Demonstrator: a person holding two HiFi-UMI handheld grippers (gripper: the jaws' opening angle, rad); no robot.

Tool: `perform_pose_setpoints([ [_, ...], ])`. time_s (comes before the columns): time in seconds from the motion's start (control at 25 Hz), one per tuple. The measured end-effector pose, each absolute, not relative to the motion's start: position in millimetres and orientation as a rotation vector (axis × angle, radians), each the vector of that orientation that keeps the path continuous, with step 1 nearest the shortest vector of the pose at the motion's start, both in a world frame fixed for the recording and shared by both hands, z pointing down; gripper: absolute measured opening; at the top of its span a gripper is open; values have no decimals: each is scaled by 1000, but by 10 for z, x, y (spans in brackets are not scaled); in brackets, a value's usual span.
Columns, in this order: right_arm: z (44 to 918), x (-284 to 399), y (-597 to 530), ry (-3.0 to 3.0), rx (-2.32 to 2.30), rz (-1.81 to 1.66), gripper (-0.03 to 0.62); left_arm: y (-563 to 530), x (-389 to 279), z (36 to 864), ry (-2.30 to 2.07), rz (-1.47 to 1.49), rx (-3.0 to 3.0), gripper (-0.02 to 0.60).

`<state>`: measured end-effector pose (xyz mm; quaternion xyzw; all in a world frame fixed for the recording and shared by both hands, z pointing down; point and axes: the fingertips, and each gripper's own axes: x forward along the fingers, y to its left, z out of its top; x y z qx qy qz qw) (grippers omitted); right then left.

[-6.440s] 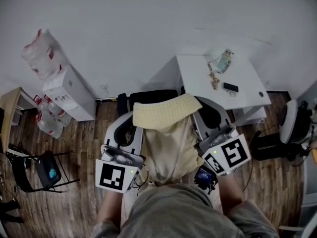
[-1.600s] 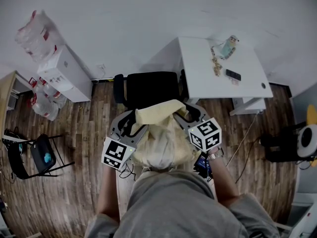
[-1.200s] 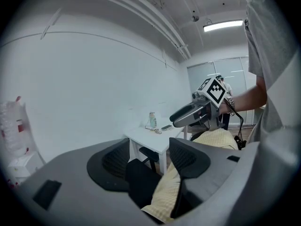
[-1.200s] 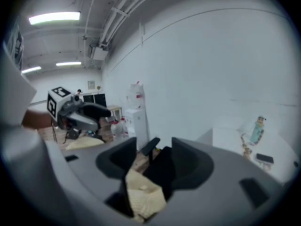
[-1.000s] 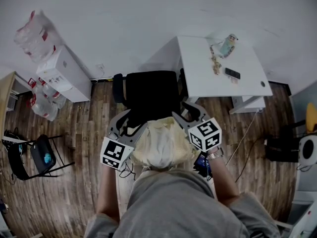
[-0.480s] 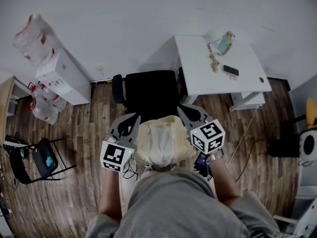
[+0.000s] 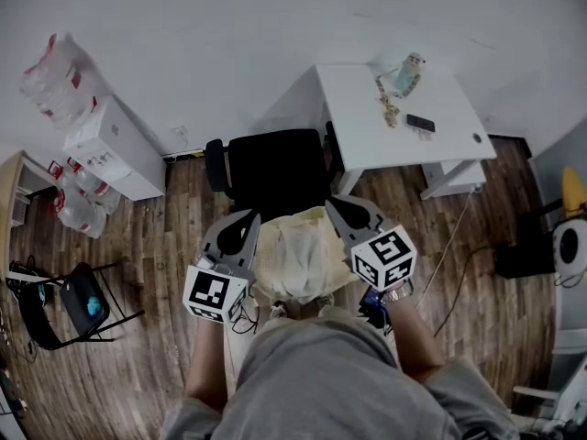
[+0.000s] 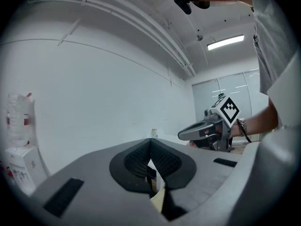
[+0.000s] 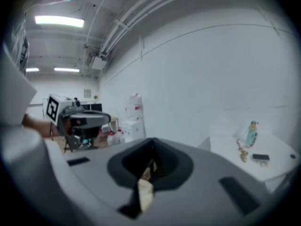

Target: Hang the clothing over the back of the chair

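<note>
1. Between both grippers, just short of the chair (image 7: 275, 168): clothing (image 7: 298, 259), pale, bunched and sagging. The chair back sits at 12 o'clock from it.
2. Probably light and limp, with no stiffness. A thin edge could slip out of a pinch. Best held at the two top corners, spread wide.
3. Left gripper (image 7: 246, 223) is at the cloth's 10 o'clock, right gripper (image 7: 337, 207) at its 2 o'clock. Each has its jaws pressed together on a fabric edge.

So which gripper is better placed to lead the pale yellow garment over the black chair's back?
The right gripper, probably: its jaws visibly pinch the pale yellow fabric garment and reach nearer the black padded chair. The left gripper is shut, its hold unclear.
</note>
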<state>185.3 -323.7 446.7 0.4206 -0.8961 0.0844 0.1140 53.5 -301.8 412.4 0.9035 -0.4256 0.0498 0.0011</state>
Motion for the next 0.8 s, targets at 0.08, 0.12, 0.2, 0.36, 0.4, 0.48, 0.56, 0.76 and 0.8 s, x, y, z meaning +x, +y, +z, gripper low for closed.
perform_pose_setpoints([
  [0.08,4445,1833,-3163,-2627,1250,241,34,-2962,527,4102,-1321,135,2845,18],
  [0.12,4433,1827,-3129,-2627,1260,238,34,-2938,527,4093,-1313,130,2851,18],
  [0.2,4400,1823,-3061,-2627,1284,236,34,-2896,535,4071,-1294,120,2865,18],
  [0.36,4333,1793,-2910,-2626,1326,231,34,-2787,546,4014,-1245,90,2897,18],
  [0.4,4317,1781,-2874,-2625,1336,227,34,-2761,547,3997,-1232,86,2904,18],
  [0.48,4283,1756,-2796,-2623,1356,220,34,-2709,547,3966,-1206,81,2919,18],
  [0.56,4250,1727,-2712,-2621,1375,214,34,-2653,537,3935,-1185,76,2929,18],
  [0.76,4195,1649,-2483,-2616,1419,189,34,-2491,503,3875,-1137,28,2944,18],
  [0.8,4172,1633,-2437,-2615,1429,186,34,-2461,498,3858,-1123,19,2948,18],
])
